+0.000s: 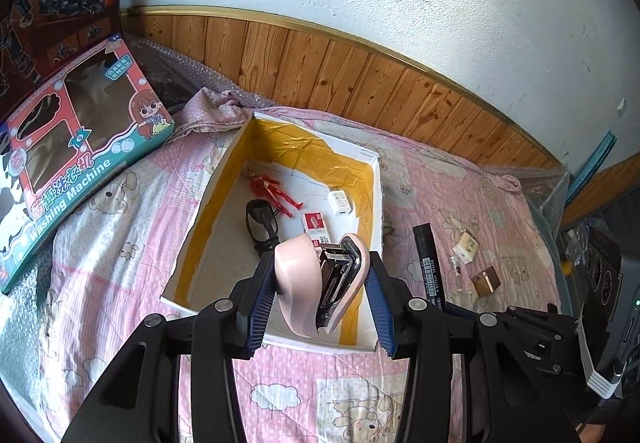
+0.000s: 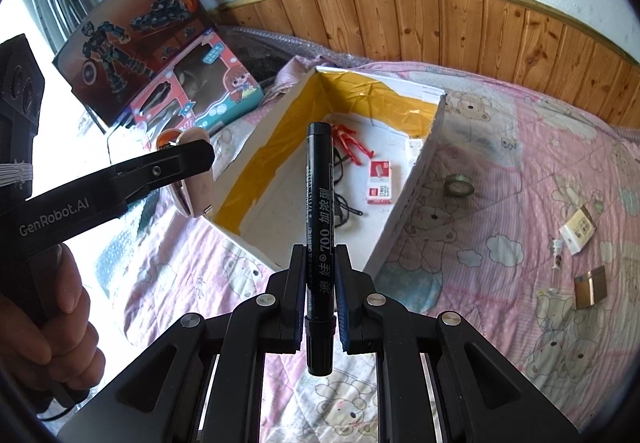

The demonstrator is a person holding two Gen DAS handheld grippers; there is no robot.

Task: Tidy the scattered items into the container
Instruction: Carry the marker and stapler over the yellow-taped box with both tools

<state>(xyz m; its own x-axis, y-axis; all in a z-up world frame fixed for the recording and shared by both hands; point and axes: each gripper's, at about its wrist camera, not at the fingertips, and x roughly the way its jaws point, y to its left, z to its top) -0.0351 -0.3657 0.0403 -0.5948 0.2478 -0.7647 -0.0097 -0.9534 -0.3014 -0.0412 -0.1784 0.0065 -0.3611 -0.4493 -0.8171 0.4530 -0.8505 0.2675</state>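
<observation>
Currently, L gripper (image 1: 320,283) is clamped on a pink stapler (image 1: 316,283), held above the near end of the white cardboard box (image 1: 208,199) w/ yellow tape lining. R gripper (image 2: 318,275) is closed narrow on a black marker pen (image 2: 319,227), pen upright betw. the pads, over the quilt just short of the box. Box contents: red toy figure (image 1: 274,192), black glasses (image 1: 260,223), red-and-white staple pack (image 1: 316,224), white charger plug (image 1: 340,202). Still out on the pink quilt (image 2: 500,171), right of the box: tape roll (image 2: 459,185), small white carton (image 2: 578,229), brown cube (image 2: 591,286). A hand (image 2: 52,307) grips the L gripper's handle. Washing Machine toy box (image 1: 76,147) lies far left.
</observation>
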